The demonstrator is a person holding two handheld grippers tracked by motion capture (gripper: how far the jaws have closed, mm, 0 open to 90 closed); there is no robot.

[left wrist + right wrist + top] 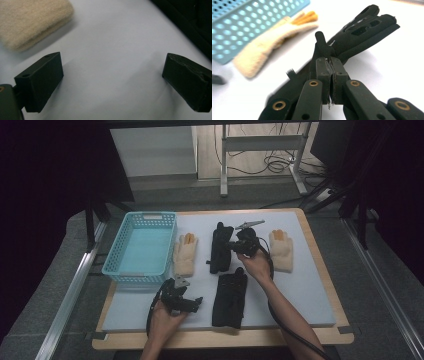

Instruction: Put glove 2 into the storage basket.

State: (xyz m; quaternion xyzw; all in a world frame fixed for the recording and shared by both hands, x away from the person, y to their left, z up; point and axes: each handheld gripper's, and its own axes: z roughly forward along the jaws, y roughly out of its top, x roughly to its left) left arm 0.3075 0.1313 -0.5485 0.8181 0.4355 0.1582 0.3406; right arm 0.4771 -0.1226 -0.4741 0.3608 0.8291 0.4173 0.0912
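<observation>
- Black fabric glove with cut-out holes — pinched at one edge by the right gripper, whose jaws are pressed nearly together on a fold of the cloth; the rest of the glove stretches away beyond the jaw tips and also runs back beneath them.
- In the high view the same right gripper sits at the right edge of that long black glove, which lies lengthwise on the pale grey foam mat.
- Past the held glove, on its far side from the right gripper, lies a cream fleece glove with orange fingertips, and beyond that the light blue perforated plastic basket.
- A second black glove lies just nearer the person than the right gripper, under the wrist; a second cream fleece glove lies just beside the gripper on its outer side.
- The left gripper rests low on the mat — its jaws stand wide apart with bare mat between them, gripping nothing; a cream cuff lies ahead of its left jaw, apart from it.
</observation>
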